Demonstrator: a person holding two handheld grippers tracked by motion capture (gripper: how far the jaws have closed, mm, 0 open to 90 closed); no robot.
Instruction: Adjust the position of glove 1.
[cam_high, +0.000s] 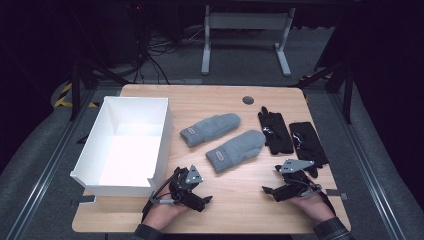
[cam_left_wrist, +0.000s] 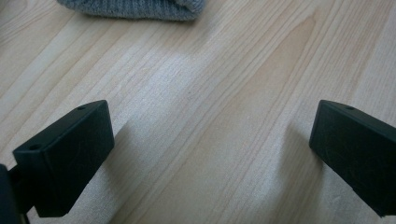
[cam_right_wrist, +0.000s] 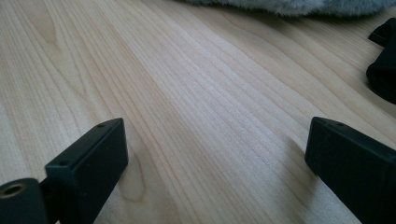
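Two hand-held grippers, left (cam_high: 200, 199) and right (cam_high: 268, 192), both jaws apart, empty | nearest grey mitten (cam_high: 236, 149) on tabletop (cam_high: 240, 212), beside white box (cam_high: 132, 144) | risk: pinching only loose knit, mitten slipping, dragging second mitten (cam_high: 210, 128).

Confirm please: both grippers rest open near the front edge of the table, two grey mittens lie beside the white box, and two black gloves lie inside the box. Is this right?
Not quite. The black gloves lie on the table, right of the grey mittens, not inside the white box, as the high view shows. The rest holds.
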